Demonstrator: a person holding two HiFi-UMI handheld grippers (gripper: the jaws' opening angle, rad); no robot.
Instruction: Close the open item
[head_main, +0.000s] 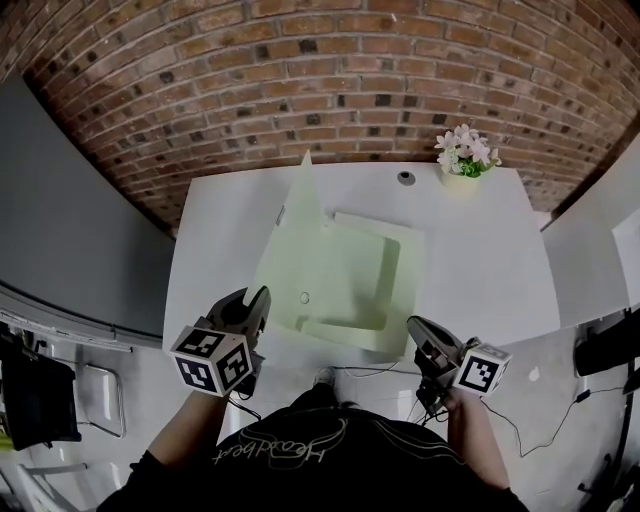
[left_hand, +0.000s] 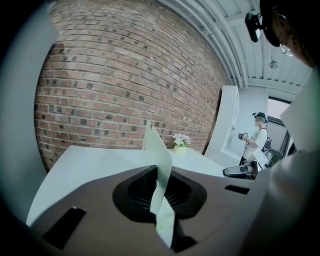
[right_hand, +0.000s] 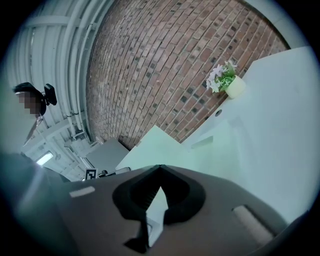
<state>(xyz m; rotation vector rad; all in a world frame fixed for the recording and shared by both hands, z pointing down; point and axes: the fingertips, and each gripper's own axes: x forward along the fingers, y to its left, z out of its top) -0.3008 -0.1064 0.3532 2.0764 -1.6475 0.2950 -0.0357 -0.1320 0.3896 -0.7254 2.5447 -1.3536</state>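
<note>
Pale green flat cardboard box (head_main: 350, 285) — lid open — is seen at the middle of the white rectangular table (head_main: 480, 270), its raised lid panel (head_main: 300, 215) tilted up toward 11 o'clock. The left gripper (head_main: 258, 300), at the box's 7 o'clock, is clamped on that panel's edge (the sheet is pinched between the fingers). The right gripper (head_main: 420, 326), at 5 o'clock beside the table's near edge, is held with fingers together on nothing. A small pot of pink-white flowers (head_main: 463, 160) is placed at 1 o'clock.
</note>
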